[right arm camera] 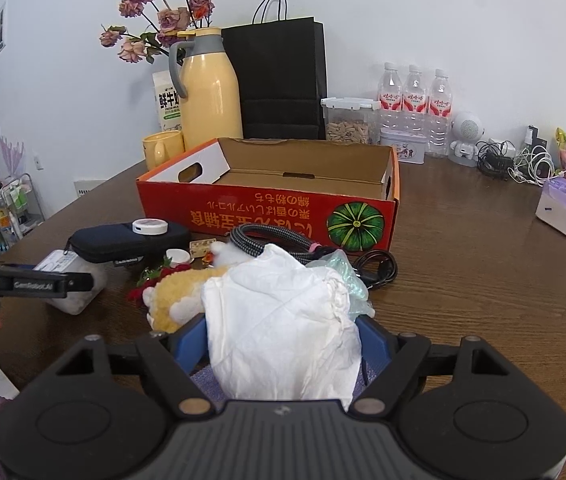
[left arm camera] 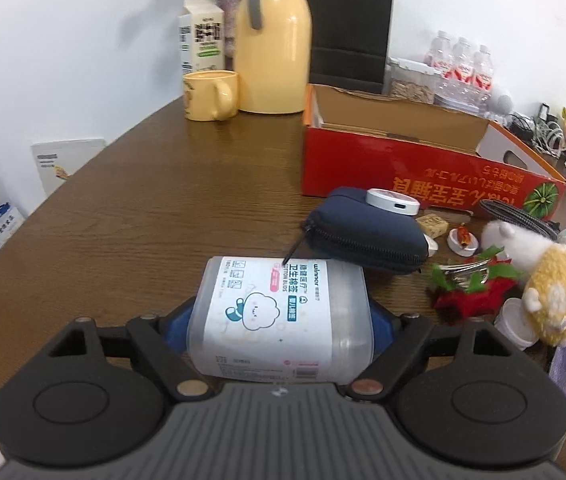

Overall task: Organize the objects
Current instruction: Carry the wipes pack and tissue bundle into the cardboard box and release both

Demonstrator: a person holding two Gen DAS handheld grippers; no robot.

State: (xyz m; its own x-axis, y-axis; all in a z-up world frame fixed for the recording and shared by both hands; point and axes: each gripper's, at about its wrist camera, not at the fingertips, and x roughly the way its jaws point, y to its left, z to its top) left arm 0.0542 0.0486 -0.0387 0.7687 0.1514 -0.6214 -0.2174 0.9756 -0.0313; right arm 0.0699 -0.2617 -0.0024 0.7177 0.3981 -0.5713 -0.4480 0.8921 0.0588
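A clear cotton-bud tub (left arm camera: 279,312) with a white and blue label lies sideways on the brown table (left arm camera: 143,208). My left gripper (left arm camera: 279,322) is shut on it, a blue pad against each end. The right wrist view shows that tub (right arm camera: 77,276) and the left gripper's finger (right arm camera: 43,282) at the left. My right gripper (right arm camera: 283,334) is shut on a crumpled white tissue bundle (right arm camera: 283,328) with purple wrapping under it. Beyond stands an open, empty red cardboard box (right arm camera: 267,208) with a pumpkin picture.
In front of the box lie a navy zip pouch (left arm camera: 363,232) with a white disc (left arm camera: 393,200) on it, a yellow and white plush toy (left arm camera: 551,280), a red artificial flower (left arm camera: 471,292), braided cable (right arm camera: 267,240) and a black cord (right arm camera: 379,266). Yellow jug (right arm camera: 211,108), mug (right arm camera: 163,148), black bag (right arm camera: 279,80), water bottles (right arm camera: 415,96) stand behind.
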